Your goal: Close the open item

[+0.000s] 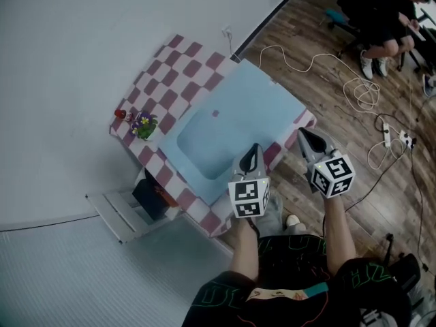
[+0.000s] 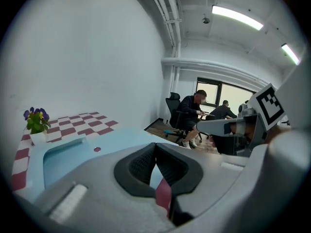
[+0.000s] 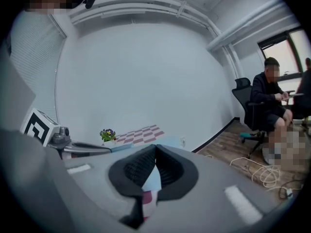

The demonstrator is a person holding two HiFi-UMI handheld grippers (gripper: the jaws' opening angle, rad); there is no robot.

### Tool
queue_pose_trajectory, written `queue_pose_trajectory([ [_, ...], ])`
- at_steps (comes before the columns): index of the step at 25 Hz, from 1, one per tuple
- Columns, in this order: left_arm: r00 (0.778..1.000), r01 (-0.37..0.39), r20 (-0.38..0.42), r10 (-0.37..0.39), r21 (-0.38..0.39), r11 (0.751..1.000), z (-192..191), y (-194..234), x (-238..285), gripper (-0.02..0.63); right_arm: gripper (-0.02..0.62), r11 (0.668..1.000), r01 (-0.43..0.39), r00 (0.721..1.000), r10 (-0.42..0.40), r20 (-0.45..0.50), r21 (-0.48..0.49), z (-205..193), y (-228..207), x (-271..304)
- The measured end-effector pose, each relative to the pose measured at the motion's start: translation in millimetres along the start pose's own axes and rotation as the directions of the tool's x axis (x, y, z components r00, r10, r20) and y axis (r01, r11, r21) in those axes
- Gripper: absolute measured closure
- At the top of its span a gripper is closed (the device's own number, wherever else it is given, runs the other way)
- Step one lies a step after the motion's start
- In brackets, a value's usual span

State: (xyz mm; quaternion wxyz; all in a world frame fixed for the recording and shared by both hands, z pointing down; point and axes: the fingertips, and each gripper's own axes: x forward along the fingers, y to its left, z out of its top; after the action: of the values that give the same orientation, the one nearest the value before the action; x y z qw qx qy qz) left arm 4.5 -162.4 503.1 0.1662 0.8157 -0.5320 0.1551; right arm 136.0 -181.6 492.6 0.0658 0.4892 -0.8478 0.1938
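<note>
A light blue case (image 1: 231,114) lies open and flat on a table with a red-and-white checked cloth (image 1: 178,54); one half has a sunken hollow (image 1: 201,145). My left gripper (image 1: 255,150) hovers at the case's near edge with its tips touching and nothing held. The right gripper (image 1: 304,134) hangs beside the case's near right corner, likewise shut and empty. In the left gripper view the case (image 2: 73,152) spreads out just beyond the left gripper (image 2: 155,144). In the right gripper view the right gripper (image 3: 155,146) points over the table.
A small pot of purple flowers (image 1: 144,125) and a red object (image 1: 120,114) stand at the table's left end. White cables and a power strip (image 1: 364,94) trail over the wooden floor. People sit on chairs (image 1: 381,19) at the far right. A white rack (image 1: 117,213) lies beside the table.
</note>
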Motion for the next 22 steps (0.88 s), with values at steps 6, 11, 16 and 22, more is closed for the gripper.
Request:
queue_pose_trajectory([
  [6,0.999,0.047,-0.027,-0.048,-0.012,0.999,6.9,17.1,34.5,0.597,0.592,0.999,0.045,0.999,-0.045,-0.026,0.014,4.6,-17.0,30.9],
  [11,0.998,0.053,-0.028,-0.055,-0.046,0.998,12.5,43.5,55.2,0.597,0.592,0.997,0.071,0.996,-0.071,-0.055,0.005,9.5,-24.2,59.3],
  [16,0.999,0.022,-0.025,-0.025,-0.124,0.992,16.5,79.0,67.9,0.597,0.592,0.997,0.076,0.992,-0.079,-0.094,-0.032,12.7,-22.4,83.2],
  [22,0.999,0.028,-0.035,-0.034,-0.166,0.986,21.3,95.6,77.4,0.597,0.592,0.996,0.082,0.988,-0.086,-0.128,-0.03,12.5,-24.7,100.0],
])
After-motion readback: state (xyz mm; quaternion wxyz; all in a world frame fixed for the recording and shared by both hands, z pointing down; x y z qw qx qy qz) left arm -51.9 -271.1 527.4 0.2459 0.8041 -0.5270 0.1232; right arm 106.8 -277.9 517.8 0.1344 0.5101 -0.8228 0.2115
